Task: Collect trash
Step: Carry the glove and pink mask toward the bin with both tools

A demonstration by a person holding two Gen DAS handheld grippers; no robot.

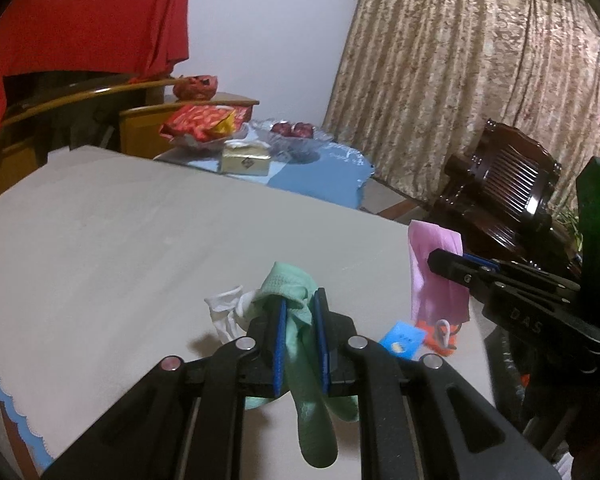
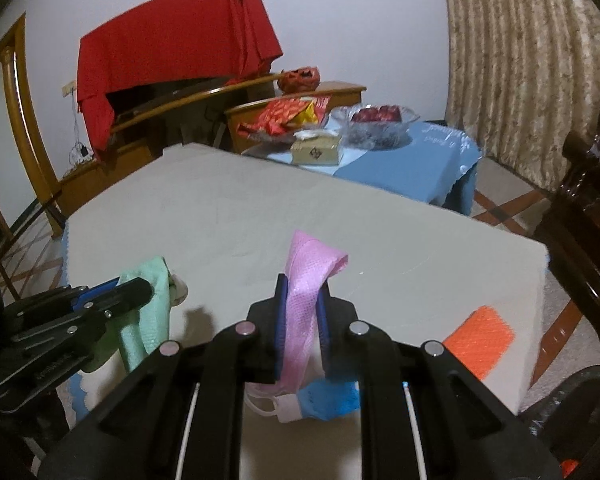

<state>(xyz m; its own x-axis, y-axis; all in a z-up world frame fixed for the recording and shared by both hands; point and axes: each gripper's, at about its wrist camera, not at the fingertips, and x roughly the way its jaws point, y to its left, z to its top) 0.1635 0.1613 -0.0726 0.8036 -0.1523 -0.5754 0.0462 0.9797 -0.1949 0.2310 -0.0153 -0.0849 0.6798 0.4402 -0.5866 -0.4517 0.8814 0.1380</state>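
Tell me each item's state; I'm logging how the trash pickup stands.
left gripper: shut on green mask
green mask: pinched, hanging
right gripper: shut on pink mask
pink mask: pinched, lifted
orange mask: lying on table
blue mask: lying on table

Partly hidden items

A flat blue packet (image 2: 327,398) lay mostly behind the right claw (image 2: 300,308); the orange textured sheet (image 2: 478,340) was blurred.

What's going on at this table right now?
A person is clearing used face masks off a grey table. The left hand-held gripper is shut on a green mask, the right hand-held gripper on a pink mask, both off the tabletop. A white mask, a blue mask and an orange mask are on the table.
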